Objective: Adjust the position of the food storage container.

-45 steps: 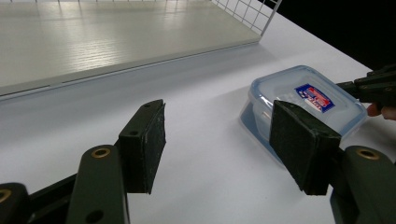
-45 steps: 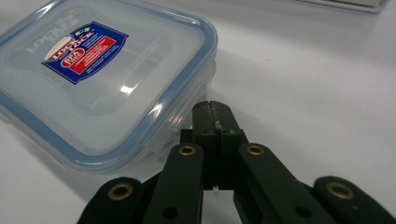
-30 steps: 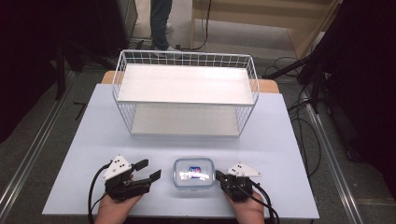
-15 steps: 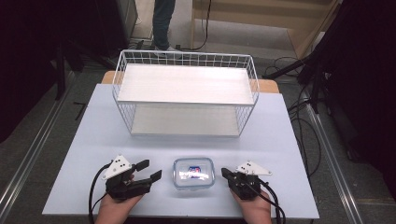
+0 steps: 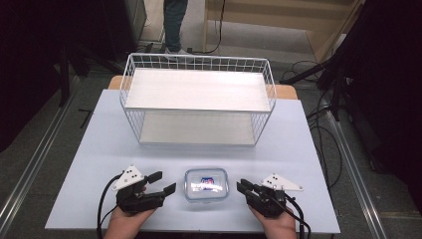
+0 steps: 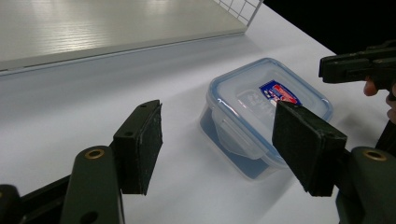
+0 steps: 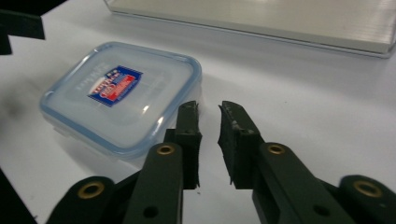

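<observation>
High view: the right gripper has backed off from the clear square blue-rimmed lidded plastic box near the counter's front edge, its jaws just opening slightly, empty; the left gripper waits half-open, empty, so a regrasp seems due.

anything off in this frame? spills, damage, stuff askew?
Nothing stands out. The lidded container sits flat and closed on the table, between the left tool and right tool; neither touches it. The wire rack stands square.

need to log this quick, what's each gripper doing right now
Left gripper: open, holding nothing, beside the lidded container.
Right gripper: jaws just opening to a narrow gap, nothing between them.
</observation>
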A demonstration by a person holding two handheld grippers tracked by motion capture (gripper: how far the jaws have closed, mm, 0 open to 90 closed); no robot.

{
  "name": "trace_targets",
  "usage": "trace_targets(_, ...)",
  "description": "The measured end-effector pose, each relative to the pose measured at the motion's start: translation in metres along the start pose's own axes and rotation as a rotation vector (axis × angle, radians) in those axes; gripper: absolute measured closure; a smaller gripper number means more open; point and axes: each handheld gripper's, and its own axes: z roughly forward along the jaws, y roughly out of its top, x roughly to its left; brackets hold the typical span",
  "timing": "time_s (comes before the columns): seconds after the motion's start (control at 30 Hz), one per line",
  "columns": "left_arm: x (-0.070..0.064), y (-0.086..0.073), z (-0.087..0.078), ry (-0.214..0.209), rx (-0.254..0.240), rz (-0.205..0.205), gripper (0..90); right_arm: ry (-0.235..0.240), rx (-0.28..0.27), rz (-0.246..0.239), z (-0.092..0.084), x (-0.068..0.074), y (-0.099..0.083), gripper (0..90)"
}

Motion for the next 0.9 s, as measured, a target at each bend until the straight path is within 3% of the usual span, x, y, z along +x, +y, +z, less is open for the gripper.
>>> trace_targets(0.13, -0.002, 0.0, 0.004, -0.016, 0.014, -0.01, 31.4, 0.019, -0.017, 0.01, -0.002, 0.001, 0.002, 67.1)
trace_targets(0.27, -0.006, 0.0, 0.009, -0.031, 0.026, -0.023, 29.4, 0.076, -0.035, 0.042, -0.003, 0.003, 0.008, 52.1)
trace_targets(0.43, -0.006, 0.001, 0.012, -0.044, 0.032, -0.043, 28.5, 0.088, -0.039, 0.045, -0.002, 0.005, 0.01, 43.8)
trace_targets(0.7, -0.005, 0.0, 0.02, -0.078, 0.048, -0.077, 25.6, 0.112, -0.012, 0.063, 0.008, 0.005, 0.01, 33.8)
trace_targets(0.83, -0.002, -0.002, 0.022, -0.079, 0.069, -0.071, 24.4, 0.124, 0.008, 0.085, 0.018, 0.003, 0.01, 27.3)
trace_targets(0.9, -0.001, -0.001, 0.024, -0.099, 0.068, -0.096, 22.3, 0.14, 0.014, 0.094, 0.022, 0.002, 0.011, 23.3)
